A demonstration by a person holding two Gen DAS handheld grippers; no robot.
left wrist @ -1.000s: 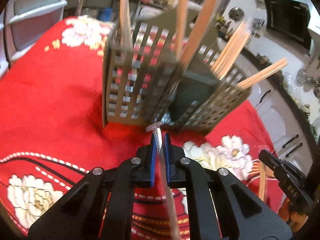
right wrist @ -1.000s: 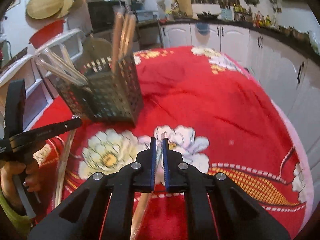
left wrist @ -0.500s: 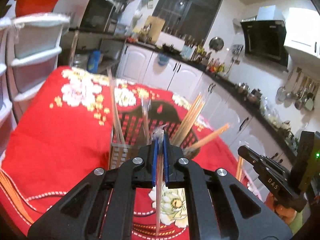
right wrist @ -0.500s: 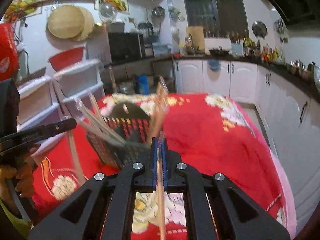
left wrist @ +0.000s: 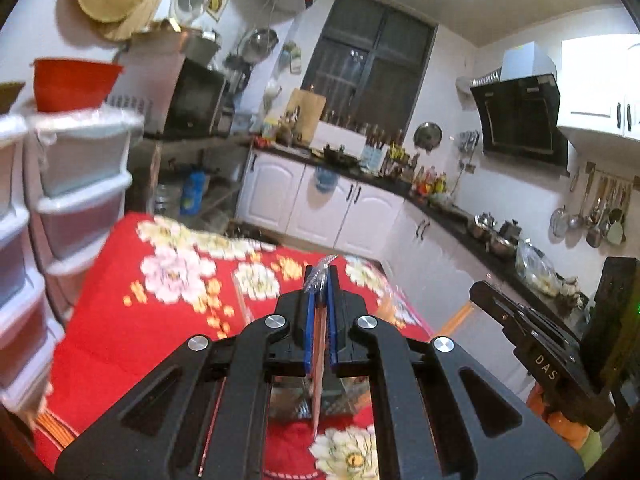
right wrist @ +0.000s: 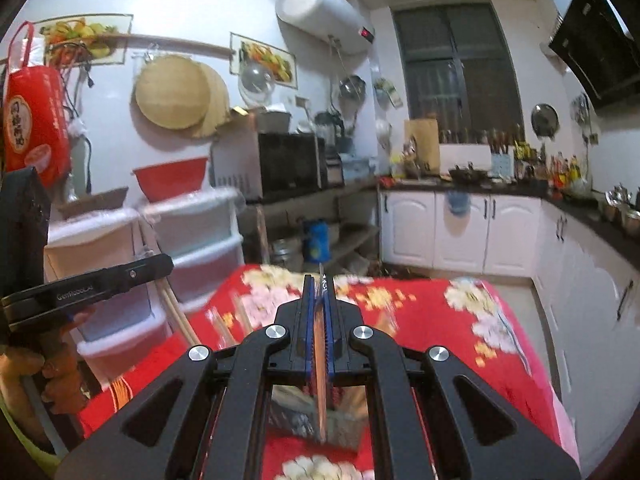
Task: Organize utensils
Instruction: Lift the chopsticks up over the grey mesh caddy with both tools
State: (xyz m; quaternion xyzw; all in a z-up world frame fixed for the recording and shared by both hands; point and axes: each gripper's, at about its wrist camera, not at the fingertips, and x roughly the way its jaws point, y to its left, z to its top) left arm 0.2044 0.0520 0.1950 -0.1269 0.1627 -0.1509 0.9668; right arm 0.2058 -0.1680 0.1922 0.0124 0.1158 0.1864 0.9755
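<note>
White kitchen cabinets point(left wrist: 276, 196) and a dark window point(right wrist: 460, 64) fill the upper half of both of my views, with a red flowered cloth point(left wrist: 132, 320) spread over the worktop in the lower half.

Low in the centre of the left wrist view, my left gripper point(left wrist: 320, 280) has its blue-padded jaws clamped together on a pair of wooden chopsticks in a clear plastic sleeve point(left wrist: 319, 364); the crinkled sleeve tip pokes out above the jaws and the sticks hang down behind them. Under them, partly hidden by the gripper body, stands a grey perforated utensil holder point(left wrist: 296, 400) on the cloth.

In the right wrist view my right gripper point(right wrist: 319, 286) is likewise closed on a second sleeved pair of wooden chopsticks point(right wrist: 320, 364), above the same holder, which is blurred.

Readable writing: "DAS" on my right gripper's black body at the lower right of the left wrist view, and what looks like "GenRobot.AI" on my left gripper's body at the left edge of the right wrist view. A red bag with white Chinese characters point(right wrist: 34, 120), too blurred to read, hangs at the upper left.
</note>
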